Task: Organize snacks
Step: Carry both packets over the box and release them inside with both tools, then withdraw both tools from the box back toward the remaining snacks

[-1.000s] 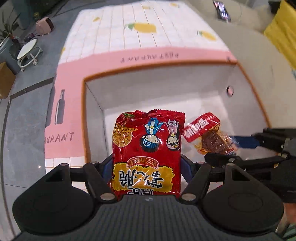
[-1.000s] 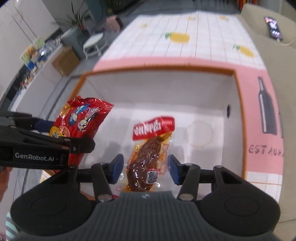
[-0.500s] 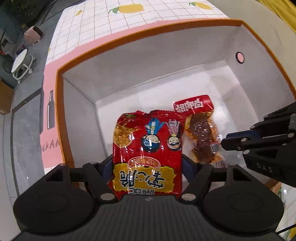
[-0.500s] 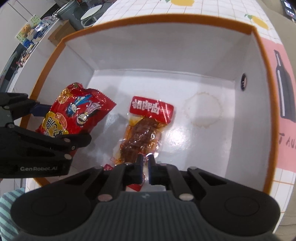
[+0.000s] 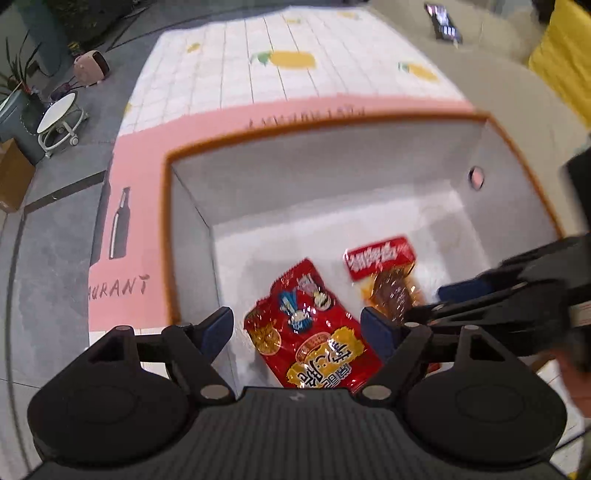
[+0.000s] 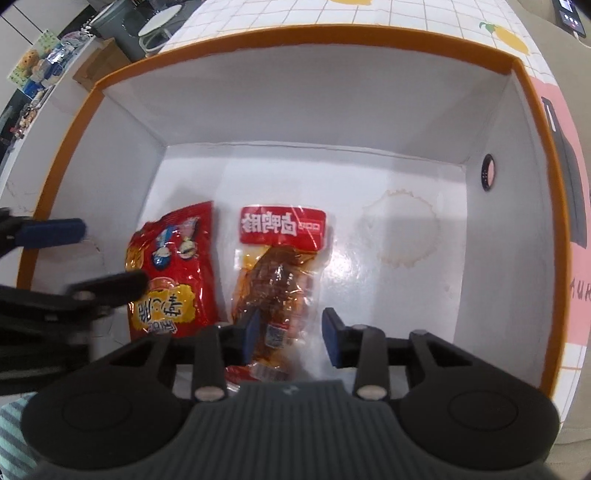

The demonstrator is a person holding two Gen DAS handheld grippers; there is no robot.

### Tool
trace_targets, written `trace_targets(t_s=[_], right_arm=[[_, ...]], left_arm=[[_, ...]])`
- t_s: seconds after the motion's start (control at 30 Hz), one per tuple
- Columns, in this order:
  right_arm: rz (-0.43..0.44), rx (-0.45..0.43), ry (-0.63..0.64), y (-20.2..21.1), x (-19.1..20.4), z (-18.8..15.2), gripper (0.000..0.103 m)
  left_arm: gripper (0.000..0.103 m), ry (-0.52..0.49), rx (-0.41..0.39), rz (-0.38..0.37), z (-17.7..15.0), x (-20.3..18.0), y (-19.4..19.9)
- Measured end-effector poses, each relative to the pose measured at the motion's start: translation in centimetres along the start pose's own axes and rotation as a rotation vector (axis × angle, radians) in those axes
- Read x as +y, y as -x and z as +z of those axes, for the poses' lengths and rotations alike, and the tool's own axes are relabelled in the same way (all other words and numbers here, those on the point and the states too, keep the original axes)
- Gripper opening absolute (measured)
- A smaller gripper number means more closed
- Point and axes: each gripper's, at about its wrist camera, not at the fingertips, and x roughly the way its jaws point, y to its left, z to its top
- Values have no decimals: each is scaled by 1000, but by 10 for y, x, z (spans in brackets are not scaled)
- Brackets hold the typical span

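A red snack bag with cartoon figures (image 5: 312,328) lies on the floor of a white box with an orange rim (image 5: 332,123). It also shows in the right wrist view (image 6: 173,269). Beside it lies a clear pack of brown meat with a red label (image 6: 277,266), seen in the left wrist view too (image 5: 388,273). My left gripper (image 5: 299,332) is open above the red bag, apart from it. My right gripper (image 6: 290,336) is open over the near end of the meat pack. Each gripper shows in the other's view.
The box (image 6: 532,122) sits on a pink and white tiled cloth (image 5: 288,62). A round stain (image 6: 402,229) marks the box floor at the right. A phone (image 5: 443,22) and a yellow cushion (image 5: 565,55) lie beyond the table.
My left gripper opened and let the red bag drop onto the box floor. My right gripper, shut half a second ago, opened over the meat pack. Both grippers drew back a little.
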Motion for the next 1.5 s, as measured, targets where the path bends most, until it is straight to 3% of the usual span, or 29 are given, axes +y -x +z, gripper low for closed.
trace_targets(t_s=[0.17,0.5,0.7,1.07,1.33,1.5], right_arm=[[-18,65,38,-11,17,7,22],[-5,85,90,-22,49,7,19],[-56,27,136,9,53,-5,21],[-81,-273,111,116,60,-59,35],[-99,-498,59,173,58,-144,43],[-86,-557,-14,180,53,-200,44]], left_arm=[[92,28,-76,4,-2,17,33],[91,66,-96,-3,-14,36,53],[89,57,-106,-23,-26,36,69],[89,37,-250,-26,-67,13,133],[89,-10,-351,-18,-119,-14,173],[89,67,-374,-39,-155,-14,182]])
